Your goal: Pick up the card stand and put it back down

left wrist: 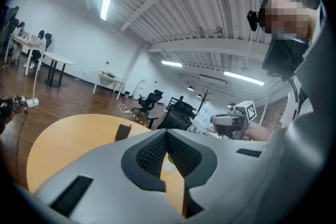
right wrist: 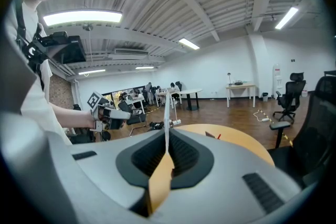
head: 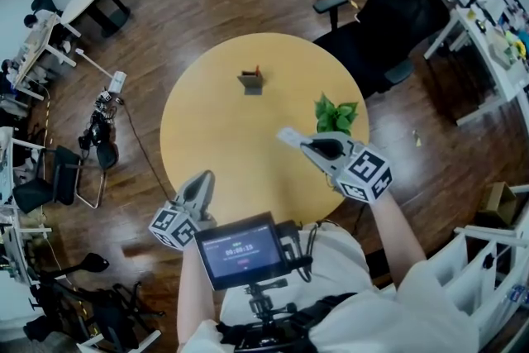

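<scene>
The card stand (head: 251, 80), small, dark and with a red tip, stands upright on the far half of the round yellow table (head: 215, 136). It also shows small in the left gripper view as the card stand (left wrist: 123, 132) and in the right gripper view as the card stand (right wrist: 211, 135). My left gripper (head: 203, 178) hovers at the table's near left edge, shut and empty, well short of the stand. My right gripper (head: 287, 135) hangs over the table's right half, shut with nothing in it. Jaw tips meet in both gripper views: left gripper (left wrist: 167, 132), right gripper (right wrist: 167, 131).
A small green plant (head: 335, 113) sits on the table just beyond my right gripper. A black office chair (head: 388, 21) stands at the far right of the table. Camera gear and cables (head: 99, 132) lie on the wood floor to the left. A screen (head: 240, 248) is mounted at my chest.
</scene>
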`<state>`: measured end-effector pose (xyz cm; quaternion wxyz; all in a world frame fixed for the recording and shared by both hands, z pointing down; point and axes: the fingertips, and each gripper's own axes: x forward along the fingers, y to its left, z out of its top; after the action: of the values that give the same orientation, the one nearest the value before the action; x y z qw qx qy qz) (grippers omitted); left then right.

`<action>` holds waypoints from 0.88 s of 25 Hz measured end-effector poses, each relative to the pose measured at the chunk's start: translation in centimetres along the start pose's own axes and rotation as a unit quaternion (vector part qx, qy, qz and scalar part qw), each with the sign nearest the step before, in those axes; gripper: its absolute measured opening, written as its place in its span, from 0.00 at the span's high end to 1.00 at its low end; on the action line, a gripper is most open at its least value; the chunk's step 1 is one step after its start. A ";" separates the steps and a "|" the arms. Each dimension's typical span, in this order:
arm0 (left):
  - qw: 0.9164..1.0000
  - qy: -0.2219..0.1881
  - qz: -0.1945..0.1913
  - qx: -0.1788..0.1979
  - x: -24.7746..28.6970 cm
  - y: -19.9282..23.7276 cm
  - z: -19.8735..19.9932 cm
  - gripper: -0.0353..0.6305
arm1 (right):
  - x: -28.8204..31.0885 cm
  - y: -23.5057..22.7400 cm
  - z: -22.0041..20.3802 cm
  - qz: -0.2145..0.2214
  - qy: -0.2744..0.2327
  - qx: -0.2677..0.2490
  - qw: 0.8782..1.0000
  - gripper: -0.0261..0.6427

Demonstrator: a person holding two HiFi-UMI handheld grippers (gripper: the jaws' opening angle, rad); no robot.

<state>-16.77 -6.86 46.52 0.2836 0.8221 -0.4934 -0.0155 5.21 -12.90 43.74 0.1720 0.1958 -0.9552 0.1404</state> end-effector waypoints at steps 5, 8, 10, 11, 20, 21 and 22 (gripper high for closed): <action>1.000 0.008 -0.007 0.010 0.2 -0.9 -0.2 0.94 | -0.2 0.3 -0.1 0.002 -0.001 -0.002 1.000 0.91; 1.000 -0.004 -0.014 -0.004 0.3 -1.1 0.0 0.94 | -0.2 0.3 -0.1 0.003 0.000 -0.002 1.000 0.91; 1.000 -0.007 -0.014 -0.006 0.3 -1.2 0.1 0.94 | -0.2 0.4 -0.1 0.005 0.000 -0.003 1.000 0.91; 1.000 -0.008 -0.014 -0.006 0.3 -1.3 0.2 0.94 | -0.3 0.5 -0.1 0.006 0.000 -0.003 1.000 0.91; 1.000 -0.018 -0.014 -0.014 -0.5 -0.6 0.0 0.95 | 0.0 0.8 0.1 0.013 0.003 -0.007 1.000 0.91; 1.000 -0.020 -0.011 -0.018 -0.5 -0.8 0.1 0.95 | 0.0 0.8 0.1 0.014 0.003 -0.008 1.000 0.91; 0.999 -0.022 -0.009 -0.021 -0.4 -0.9 0.3 0.95 | 0.1 0.8 0.1 0.015 0.003 -0.009 1.000 0.91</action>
<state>-16.32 -6.28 45.73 0.2904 0.8195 -0.4919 -0.0464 4.79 -12.27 43.47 0.1744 0.1792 -0.9588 0.1347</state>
